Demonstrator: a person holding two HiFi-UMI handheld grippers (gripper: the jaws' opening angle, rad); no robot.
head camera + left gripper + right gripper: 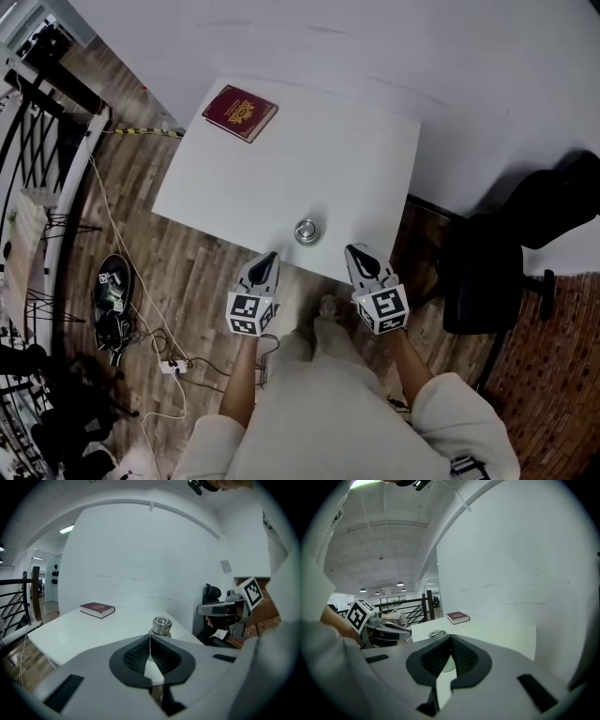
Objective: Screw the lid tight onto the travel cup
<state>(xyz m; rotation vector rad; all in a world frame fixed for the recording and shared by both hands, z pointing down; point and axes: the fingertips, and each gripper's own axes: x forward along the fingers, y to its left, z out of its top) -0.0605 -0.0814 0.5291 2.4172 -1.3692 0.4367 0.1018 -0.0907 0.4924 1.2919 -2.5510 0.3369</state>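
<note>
Hovering: left gripper (267, 262) and right gripper (358, 255) hang just off the near edge of the white rectangular table (319, 150), touching nothing.
Cup: the small round stainless-steel travel cup (307, 231) stands upright on the table, close to that near edge, with its silver lid (161, 621) seated on top. How tight it sits, nobody can say from here.
Jaws: both pairs are pressed together, with nothing between the pads.
Risk one: go in like this and the blunt tips would only shove the cup, and it has little table to spare on the near side. A tip or a slide off the edge is on the cards.
Risk two: twist the lid with the body unheld and the whole cup would likely spin on the smooth top.
Pose: forearms reach forward and both grippers point at the table, angled slightly down, marker cubes nearest the person.
Elsewhere: a dark red hardback book (240, 112) lies at the table's far left corner, clear of the action.
</note>
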